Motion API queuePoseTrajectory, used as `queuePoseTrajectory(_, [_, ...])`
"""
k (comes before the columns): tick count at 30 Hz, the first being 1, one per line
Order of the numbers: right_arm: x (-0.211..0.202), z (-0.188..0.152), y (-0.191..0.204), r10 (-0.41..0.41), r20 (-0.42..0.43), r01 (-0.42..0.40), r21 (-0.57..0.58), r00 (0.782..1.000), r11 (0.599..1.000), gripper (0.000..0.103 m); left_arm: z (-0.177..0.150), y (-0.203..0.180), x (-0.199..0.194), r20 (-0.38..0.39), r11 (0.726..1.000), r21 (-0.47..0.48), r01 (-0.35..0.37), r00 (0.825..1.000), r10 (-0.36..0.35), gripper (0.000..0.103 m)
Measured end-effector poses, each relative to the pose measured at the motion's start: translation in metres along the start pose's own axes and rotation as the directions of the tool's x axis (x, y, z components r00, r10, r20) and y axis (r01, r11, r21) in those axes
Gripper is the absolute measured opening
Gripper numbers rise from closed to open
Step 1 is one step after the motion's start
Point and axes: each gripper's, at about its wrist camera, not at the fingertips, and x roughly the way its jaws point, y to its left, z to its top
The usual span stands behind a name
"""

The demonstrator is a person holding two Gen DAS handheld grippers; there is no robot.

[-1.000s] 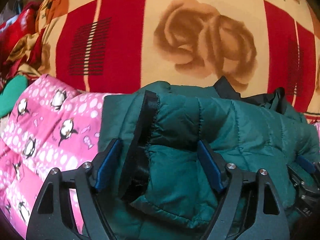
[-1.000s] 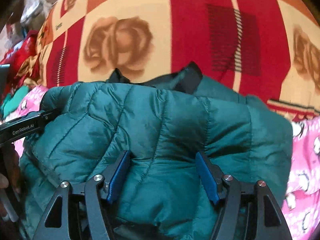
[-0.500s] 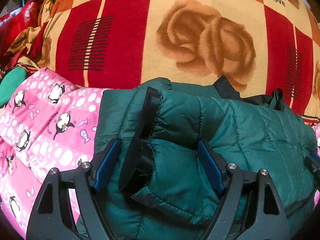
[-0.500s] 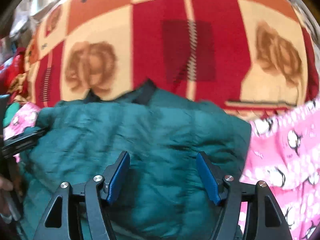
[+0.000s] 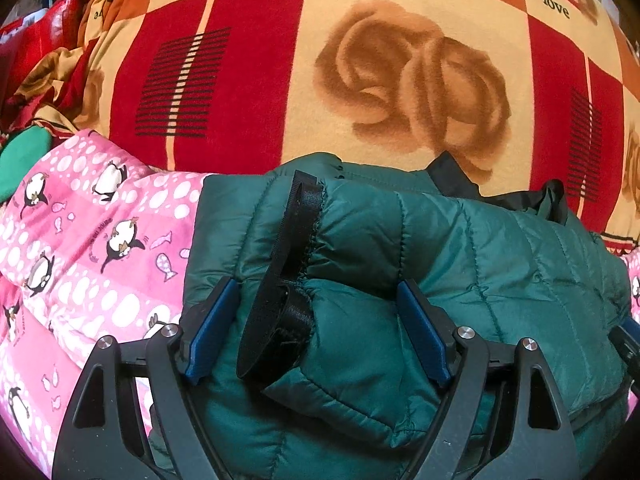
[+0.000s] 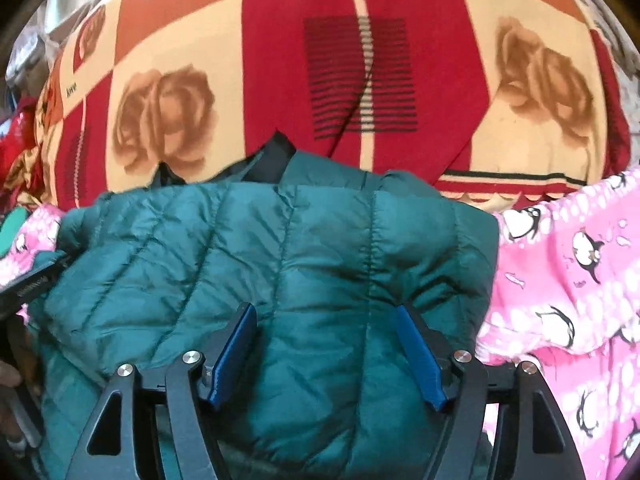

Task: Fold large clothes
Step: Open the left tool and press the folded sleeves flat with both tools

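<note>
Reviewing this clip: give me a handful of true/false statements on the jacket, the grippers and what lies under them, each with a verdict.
1. The green quilted jacket is bunched between the fingers of both grippers. True.
2. The left gripper is shut tight on a black strap. False: its jaws stand wide apart, with the black strap and jacket fabric between them.
3. The right gripper is open. True.
4. The jacket lies on a plain white sheet. False: under it are a pink penguin-print quilt and a red and cream rose blanket.
</note>
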Motion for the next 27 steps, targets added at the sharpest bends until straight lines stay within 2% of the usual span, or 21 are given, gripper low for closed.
queuePoseTrajectory(2, [-0.003,-0.003,0.003,0.004,0.013,-0.004,-0.002,1.000,1.000,0.070,0.000,0.000,0.000,0.001,1.000,0.001,-0.002,1.000,0.002,0.082])
queuePoseTrajectory(6, [0.018,-0.008,0.011,-0.033,-0.041,0.031,-0.048,0.999,0.998,0.074,0.000,0.000,0.000,0.001,1.000,0.001,0.003,1.000,-0.003,0.083])
queuePoseTrajectory(12, [0.024,-0.007,0.014,-0.052,-0.055,0.049,-0.060,0.997,0.997,0.076,0.000,-0.003,0.000,0.002,1.000,0.013,-0.014,1.000,0.014,0.086])
queuePoseTrajectory(17, [-0.001,-0.003,0.009,-0.007,-0.010,0.007,-0.010,1.000,1.000,0.076,0.002,-0.002,-0.009,0.000,0.999,0.021,-0.036,0.999,0.036,0.086])
queuePoseTrajectory(20, [-0.013,-0.005,0.007,-0.012,0.001,0.013,-0.013,1.000,1.000,0.076,0.001,-0.003,-0.021,0.024,0.997,0.032,-0.068,0.997,0.068,0.086])
queuePoseTrajectory(27, [-0.035,-0.009,0.005,-0.008,0.017,0.008,0.000,1.000,1.000,0.076,-0.003,0.003,-0.058,0.078,0.997,0.036,-0.069,0.995,0.066,0.086])
